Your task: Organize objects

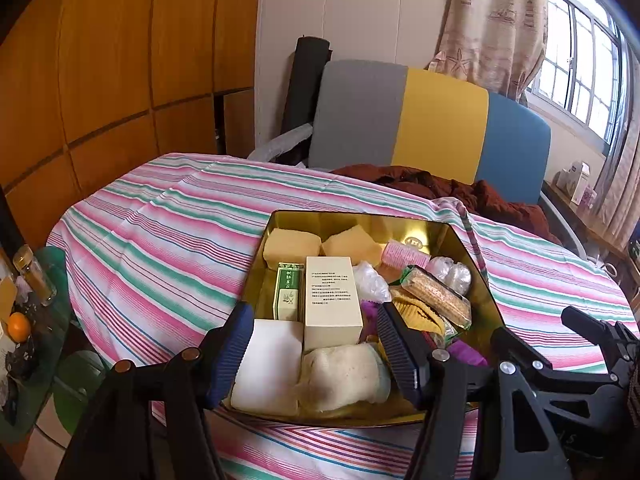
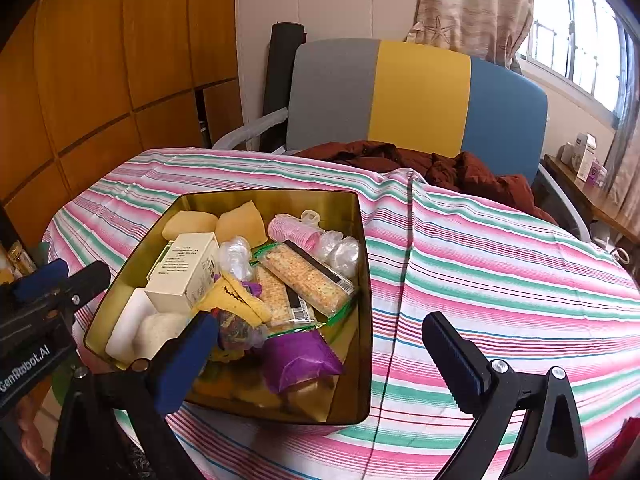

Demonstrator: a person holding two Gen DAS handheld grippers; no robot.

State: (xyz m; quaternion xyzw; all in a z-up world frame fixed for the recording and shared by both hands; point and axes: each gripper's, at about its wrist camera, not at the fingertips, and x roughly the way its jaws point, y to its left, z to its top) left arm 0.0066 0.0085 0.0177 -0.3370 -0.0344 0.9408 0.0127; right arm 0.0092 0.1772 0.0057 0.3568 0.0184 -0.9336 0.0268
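Left hand-held gripper [image 1: 312,344] released, fingers spread wide, hovering over near end of gold tin [image 1: 476,256], w/ white foam block [image 1: 268,364] & off-white rolled cloth [image 1: 342,376] just below/between fingertips, nothing gripped. Right hand-held gripper [image 2: 320,356] also released, wide apart: left finger over tin's near edge by purple packet [image 2: 298,356], right finger out over striped cloth on counter [image 2: 500,264], outside tin. "GenRobot.AI" readable on left unit's body, seen from right wrist view. Mid-tin: cream carton [image 1: 332,300] standing upright w/ printed text block, too small to read; green-labelled small box [image 1: 289,292] touching its left side; cracker packs [image 2: 308,276] w/ barcode lying tilted on right side. Far end: two yellow sponges [image 1: 292,246], pink roller [image 2: 290,230], clear plastic-wrapped bits [image 2: 340,250]. Beyond counter: chair w/ grey/yellow/blue back [image 1: 436,120], rust-red garment [image 1: 440,188] on it.
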